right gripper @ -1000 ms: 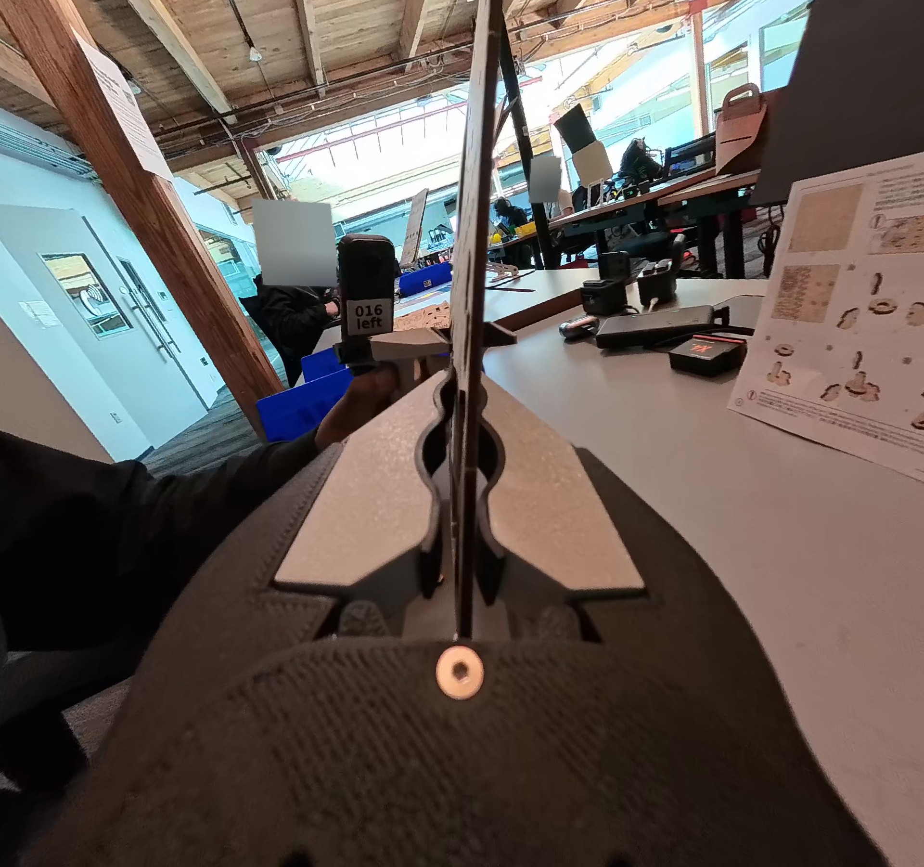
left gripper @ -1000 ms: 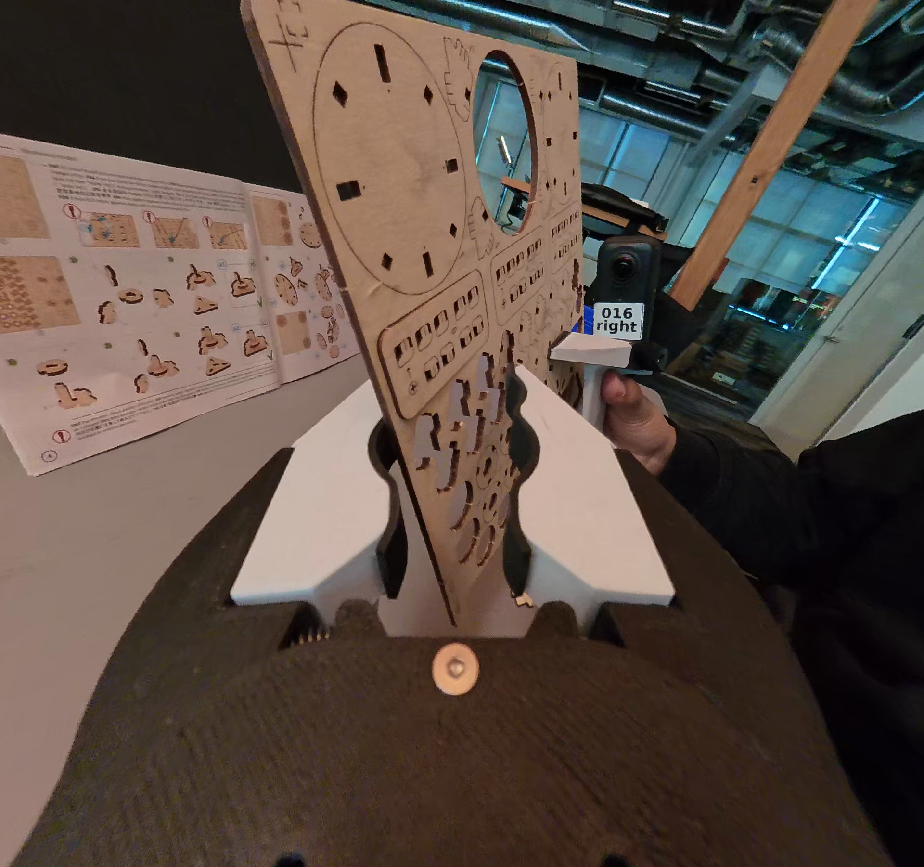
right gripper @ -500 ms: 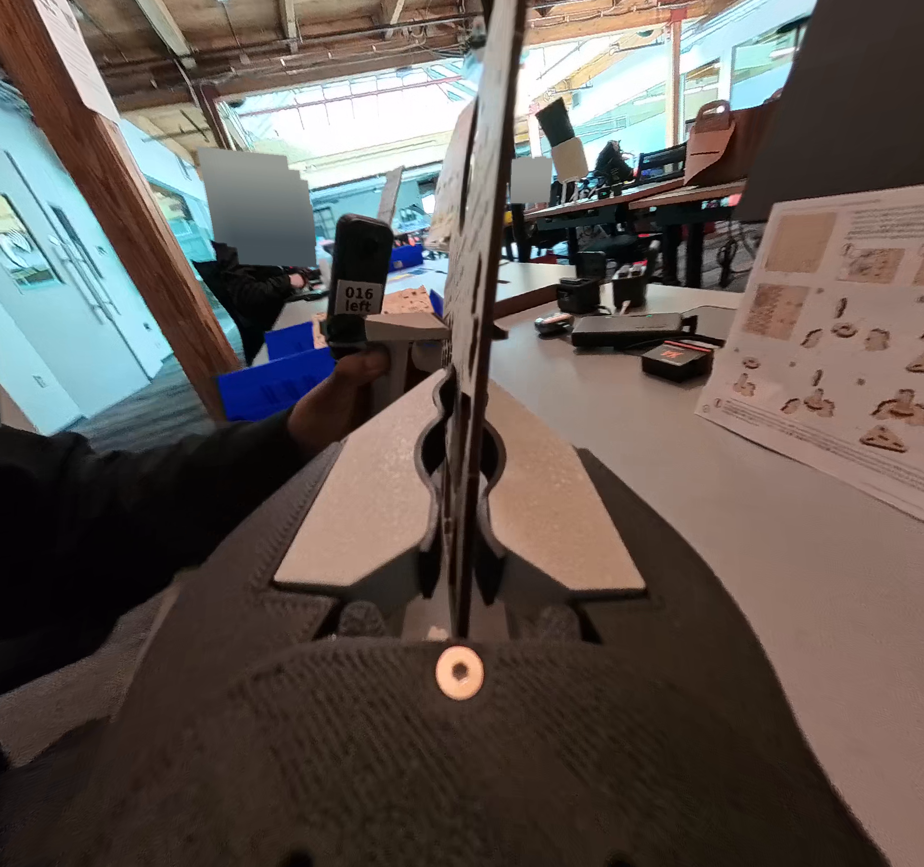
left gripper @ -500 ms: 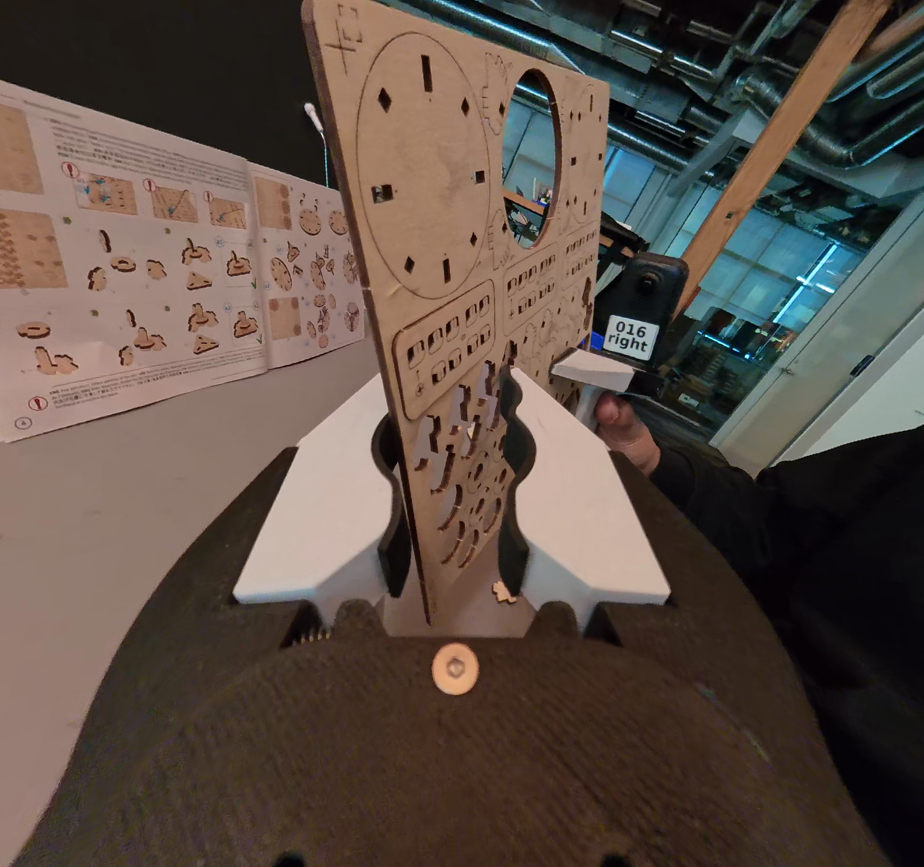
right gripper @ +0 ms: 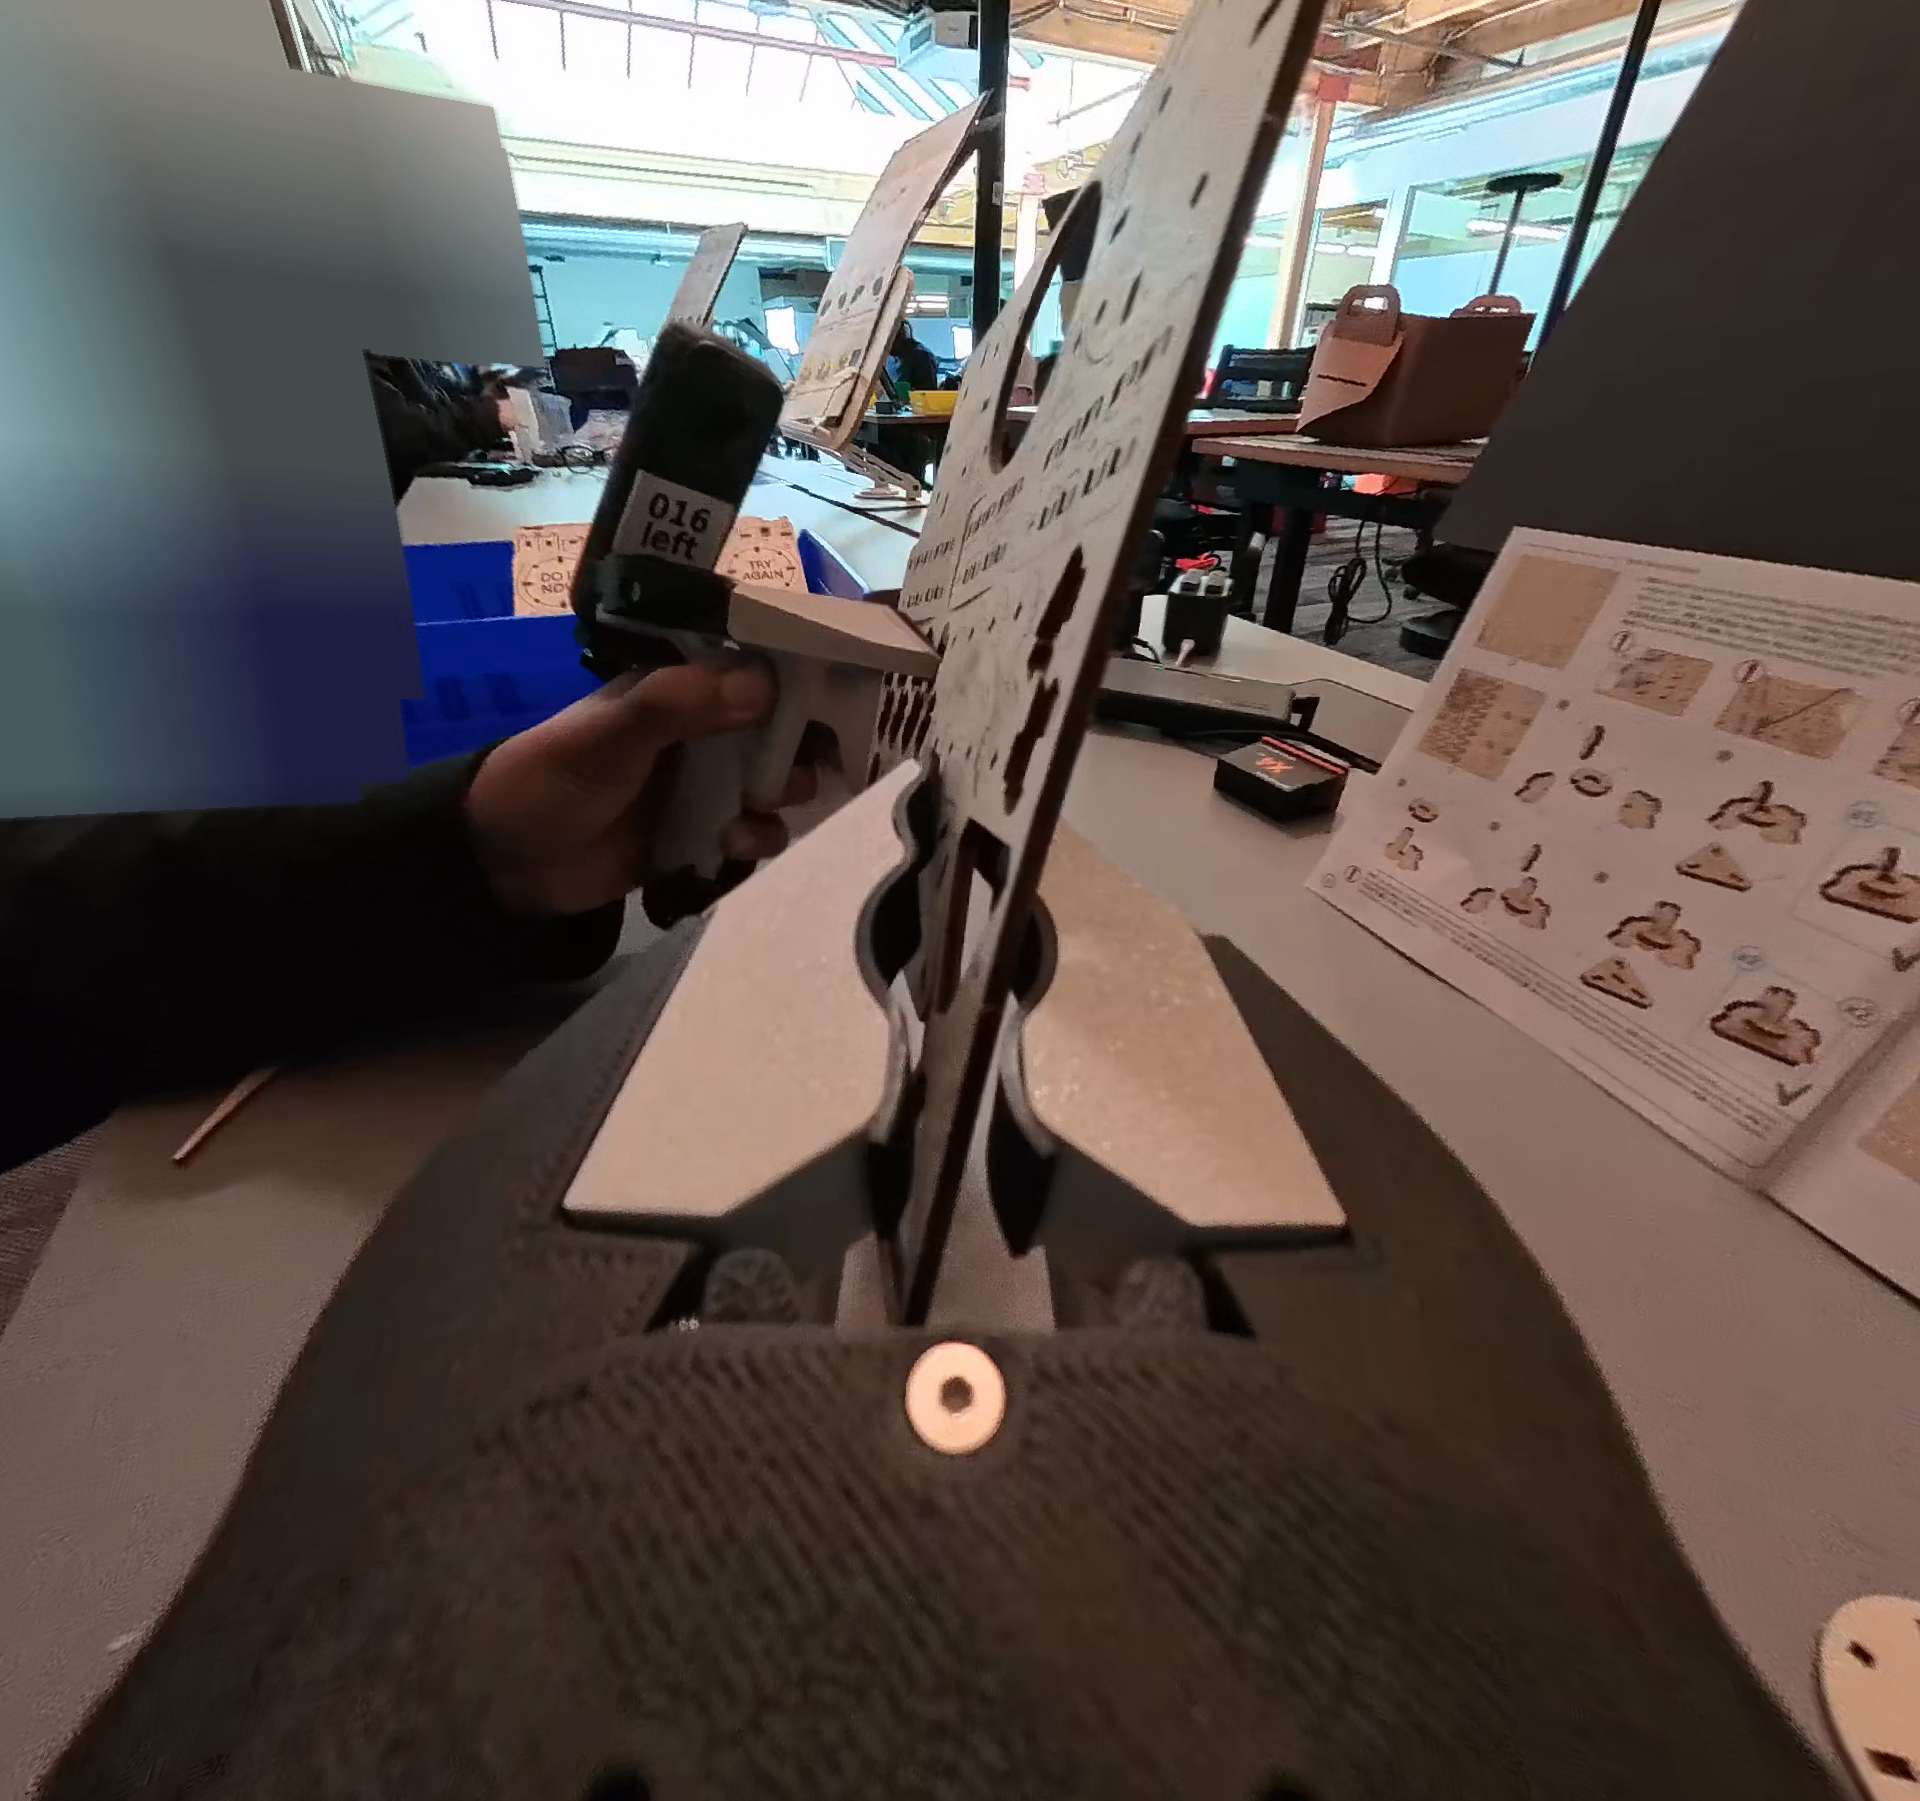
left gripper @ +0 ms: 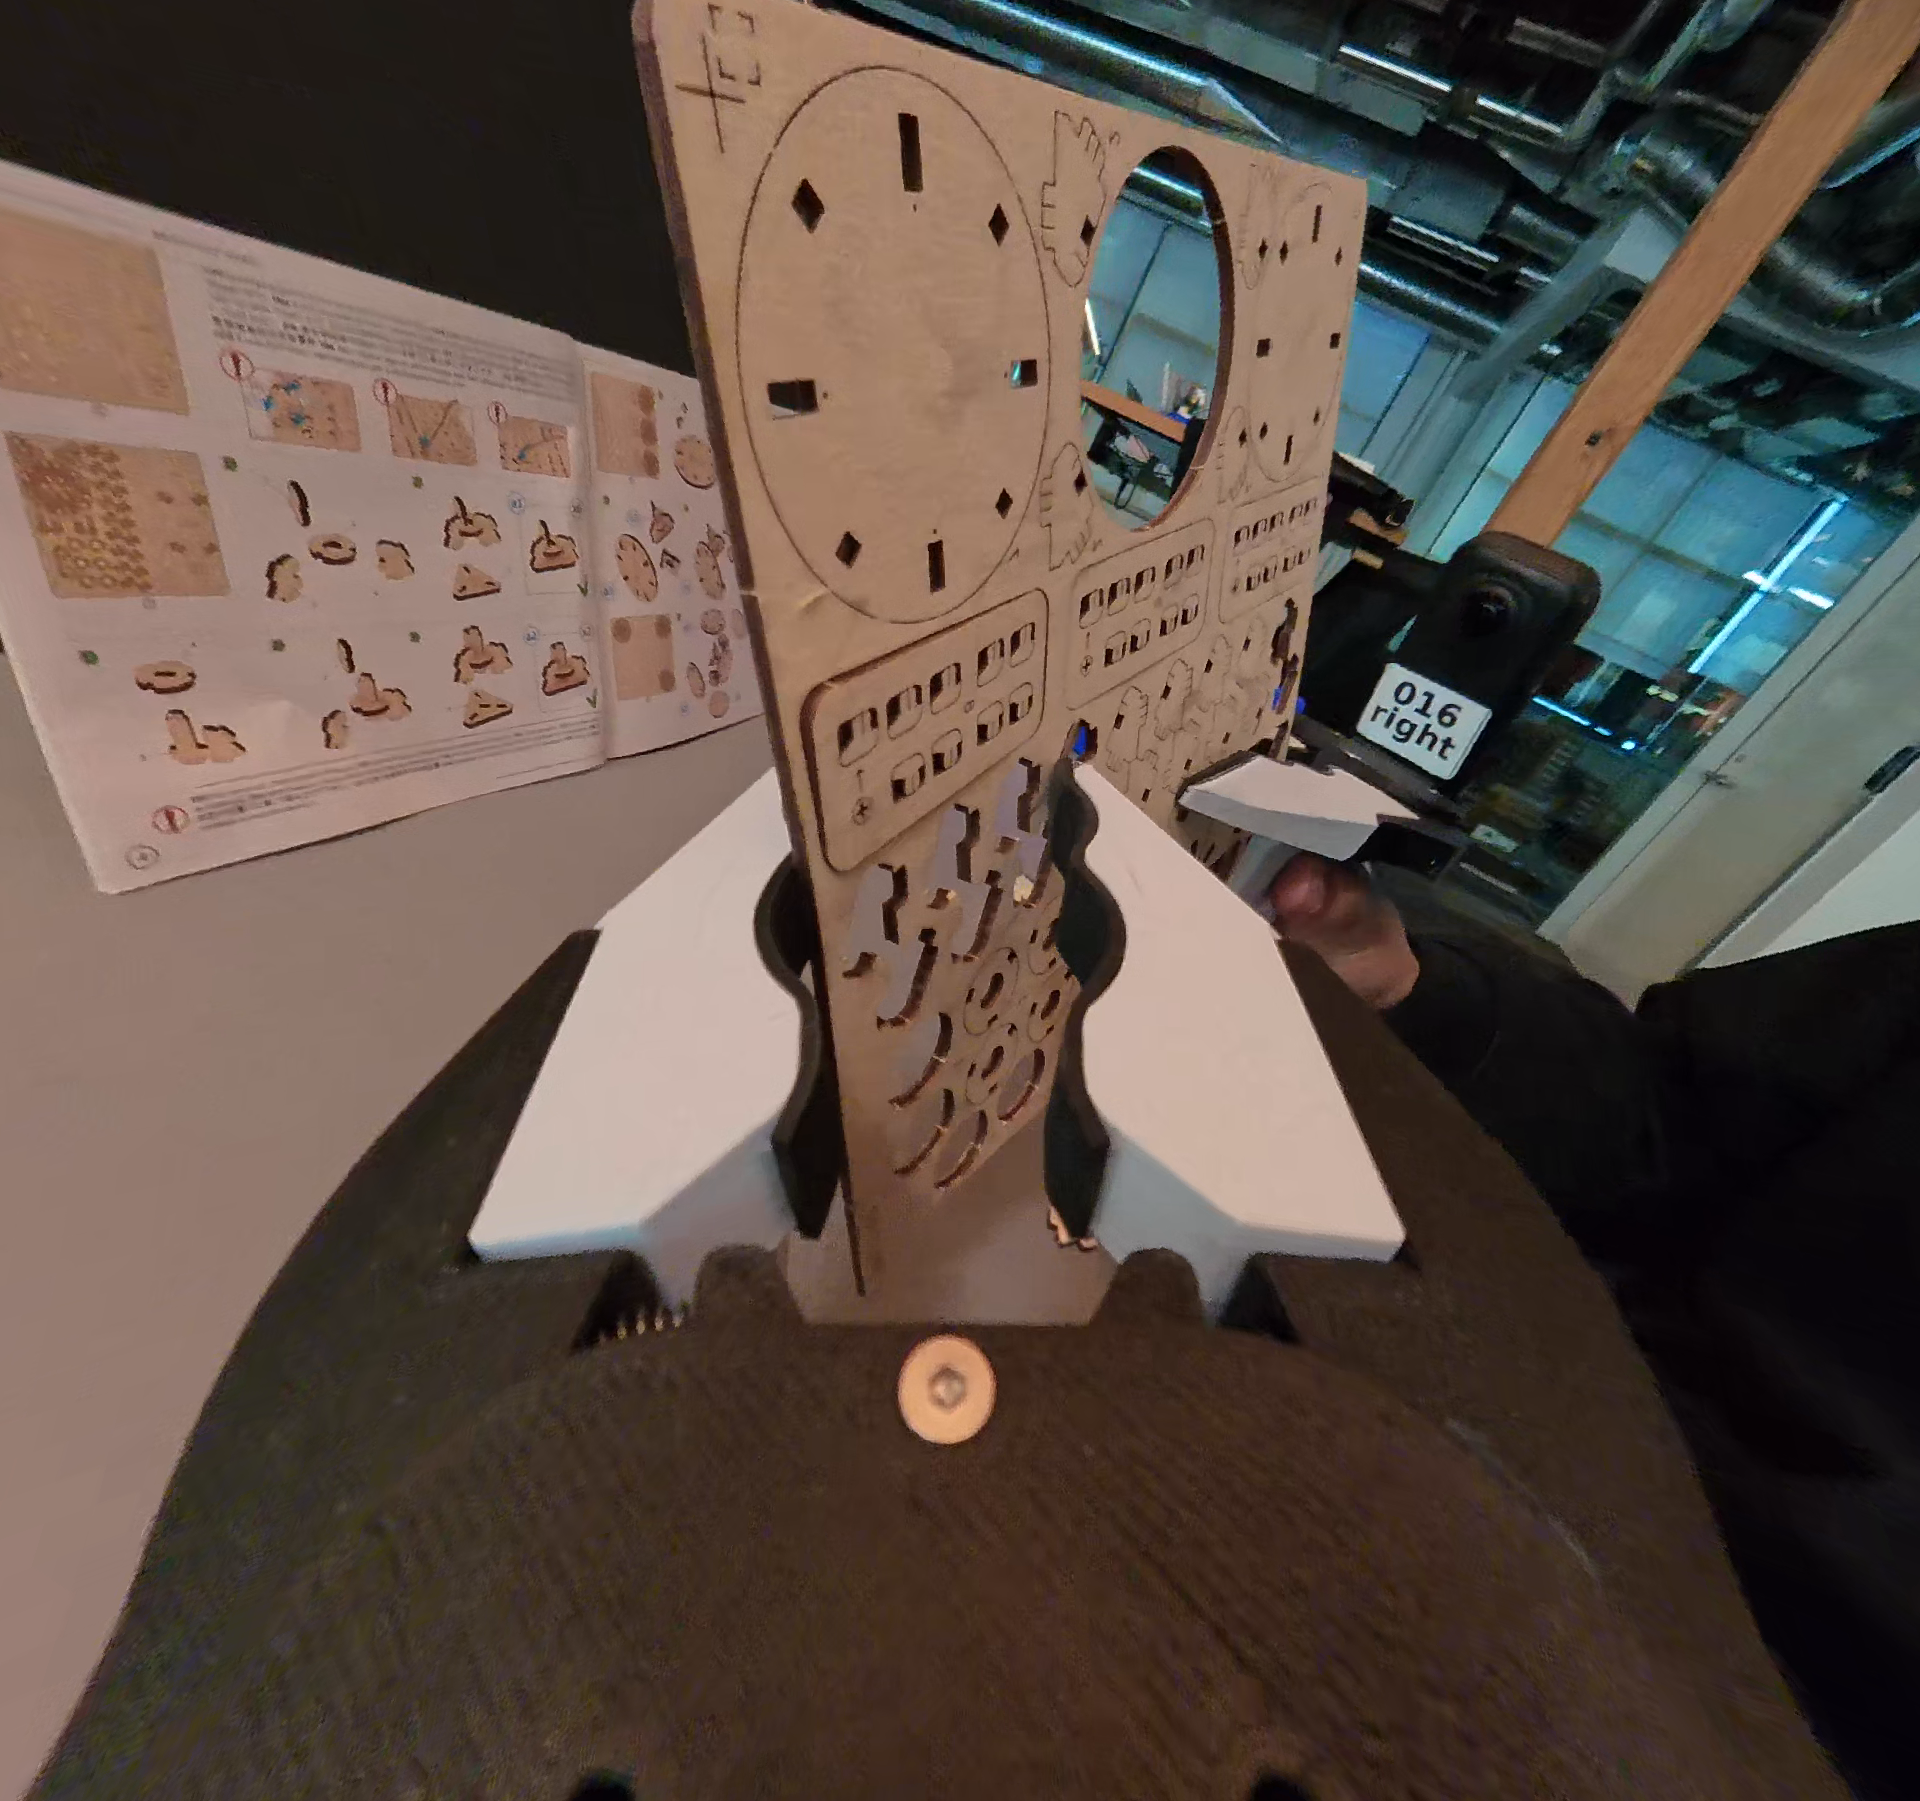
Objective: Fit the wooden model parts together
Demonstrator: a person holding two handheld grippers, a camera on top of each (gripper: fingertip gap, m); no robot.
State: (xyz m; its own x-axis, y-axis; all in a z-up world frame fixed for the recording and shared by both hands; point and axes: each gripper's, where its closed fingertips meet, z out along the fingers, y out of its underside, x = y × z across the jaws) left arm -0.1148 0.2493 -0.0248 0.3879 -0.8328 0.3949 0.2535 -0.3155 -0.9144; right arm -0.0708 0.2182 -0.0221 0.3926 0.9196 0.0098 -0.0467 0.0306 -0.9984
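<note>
Your right tool [right gripper: 961, 972] is pinched shut on the bottom edge of the thin wooden puzzle sheet [right gripper: 1091, 546], and both pads press flat on it. The sheet stands up on its edge, leaning a bit, above the grey worktop [right gripper: 1507, 1356].

Your left tool [left gripper: 935, 1003] is open wide around the other end of the same sheet [left gripper: 935, 380]. The sheet sits by the left pad, and there is a clear gap to the right pad, so this tool is not holding it.

The sheet looks light and stiff, but it is full of cut-out shapes, so it may snap or drop small bits. Hold it by the plain edge, not by the cut parts.

An open instruction booklet [left gripper: 312, 525] lies on the worktop nearby. A small black box [right gripper: 1283, 775] sits farther back. A loose wooden disc [right gripper: 1870, 1699] lies close to your right tool.
</note>
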